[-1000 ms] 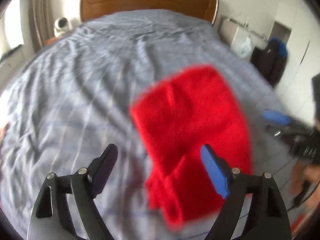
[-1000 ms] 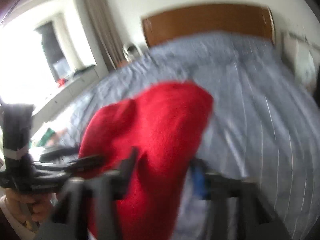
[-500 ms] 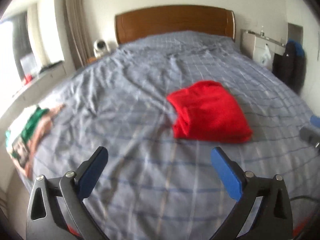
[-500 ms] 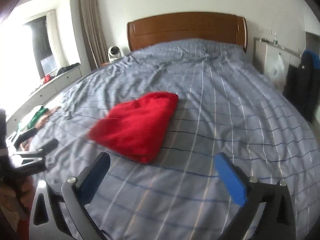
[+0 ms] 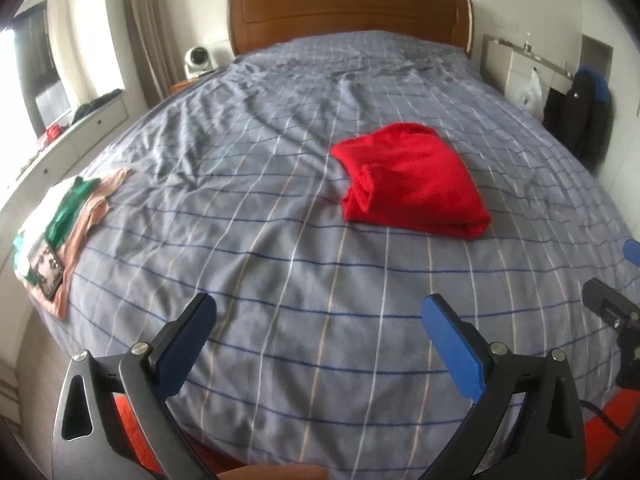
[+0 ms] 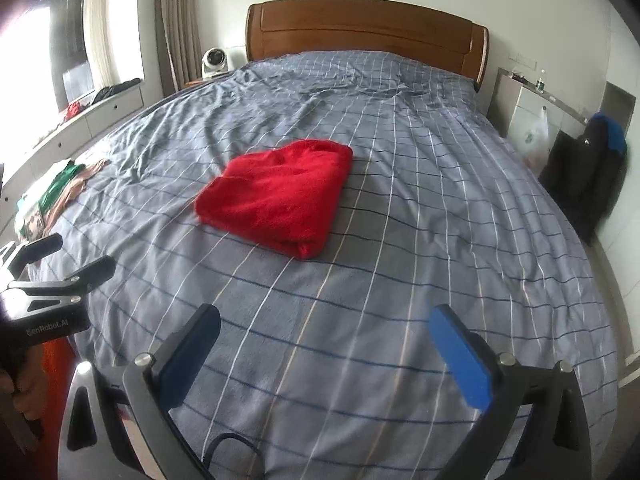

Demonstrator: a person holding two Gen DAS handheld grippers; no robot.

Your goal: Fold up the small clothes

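Left wrist view shows us the left gripper (image 5: 318,330) spread wide over the near edge of the bed (image 5: 280,264), its jaws just opened to their widest with nothing between them but checked bedding; the red garment (image 5: 416,182) lies folded into a thick square on the bed, well ahead of the fingers and a little to the right, touching neither gripper; at the far right edge of this view we see part of the right gripper, dark with a blue tip. Right wrist view gives us the right gripper (image 6: 324,336) likewise wide apart, its jaws also just opened and empty; from here the red garment (image 6: 280,200) sits ahead and slightly left, its folded edge toward us; the left gripper (image 6: 56,264) shows at the left edge, held in a hand (image 6: 24,392). A small pile of clothes (image 5: 60,232), green, peach and white, lies flat at the bed's left edge, well apart from the red garment. We see a wooden headboard (image 5: 348,10) at the far end, a small white fan (image 5: 197,58) beside it on the left, and a dark jacket (image 6: 592,176) hanging at the right wall.
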